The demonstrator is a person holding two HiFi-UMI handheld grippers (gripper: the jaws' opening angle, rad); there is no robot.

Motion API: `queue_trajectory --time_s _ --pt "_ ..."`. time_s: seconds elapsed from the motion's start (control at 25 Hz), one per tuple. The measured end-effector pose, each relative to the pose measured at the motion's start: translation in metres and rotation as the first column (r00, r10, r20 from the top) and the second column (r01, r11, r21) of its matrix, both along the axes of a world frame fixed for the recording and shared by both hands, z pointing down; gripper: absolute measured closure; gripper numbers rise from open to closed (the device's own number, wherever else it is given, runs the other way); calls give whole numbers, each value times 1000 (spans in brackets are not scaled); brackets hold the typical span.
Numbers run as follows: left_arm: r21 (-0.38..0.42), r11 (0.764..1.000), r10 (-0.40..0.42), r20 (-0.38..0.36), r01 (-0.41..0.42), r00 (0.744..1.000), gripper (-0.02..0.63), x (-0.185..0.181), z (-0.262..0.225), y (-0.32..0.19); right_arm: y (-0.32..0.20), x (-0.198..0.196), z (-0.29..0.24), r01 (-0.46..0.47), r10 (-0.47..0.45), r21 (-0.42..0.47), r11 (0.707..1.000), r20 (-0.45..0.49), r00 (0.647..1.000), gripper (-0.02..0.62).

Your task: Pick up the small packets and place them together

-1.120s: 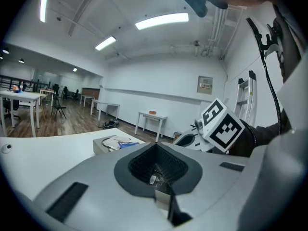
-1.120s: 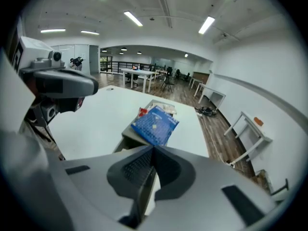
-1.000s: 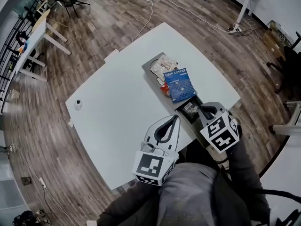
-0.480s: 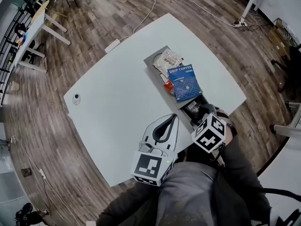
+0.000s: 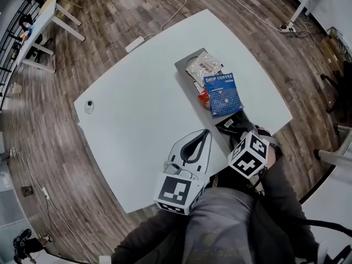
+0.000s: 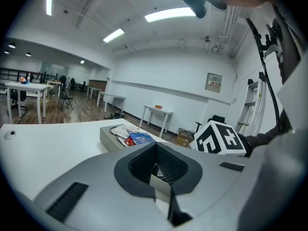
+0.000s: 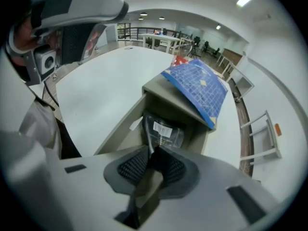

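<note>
Now the right gripper [image 7: 153,152], jaws just closing, pinches the black packet [image 7: 163,128] by its near edge, at 5 o'clock in the tray [image 5: 185,69]; best lift straight, slowly. Left gripper [image 5: 204,133] sits closed, empty.

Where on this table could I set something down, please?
The table is bare between the grey tray and the small round object near its left edge. The tray itself is crowded with overlapping packets.

Left grey two-jaw gripper [image 5: 204,133] sits near level, jaws together, nothing between. Right grey two-jaw gripper [image 7: 152,152] points steeply down; jaws have just been closing and pinch the dark plastic packet [image 7: 164,129] by its edge.
</note>
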State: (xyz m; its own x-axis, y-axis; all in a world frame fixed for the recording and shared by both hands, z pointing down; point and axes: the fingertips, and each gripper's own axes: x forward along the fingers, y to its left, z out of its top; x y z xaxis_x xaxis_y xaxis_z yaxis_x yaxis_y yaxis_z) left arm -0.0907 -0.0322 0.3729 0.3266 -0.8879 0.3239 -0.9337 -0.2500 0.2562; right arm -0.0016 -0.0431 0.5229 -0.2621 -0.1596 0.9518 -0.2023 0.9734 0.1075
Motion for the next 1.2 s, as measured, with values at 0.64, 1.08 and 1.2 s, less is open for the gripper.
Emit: queue_trajectory --time_s 0.64,1.08,1.2 --pt "81 988 127 34 -129 991 603 54 -28 18 28 26 -64 -112 99 59 992 198 975 540" --pt "118 991 51 39 -55 998 603 30 -42 8 2 -4 -106 -87 46 129 988 297 954 540" --pt "118 993 2 31 -5 1000 603 15 -43 5 -16 -19 -125 -65 6 172 983 321 947 538"
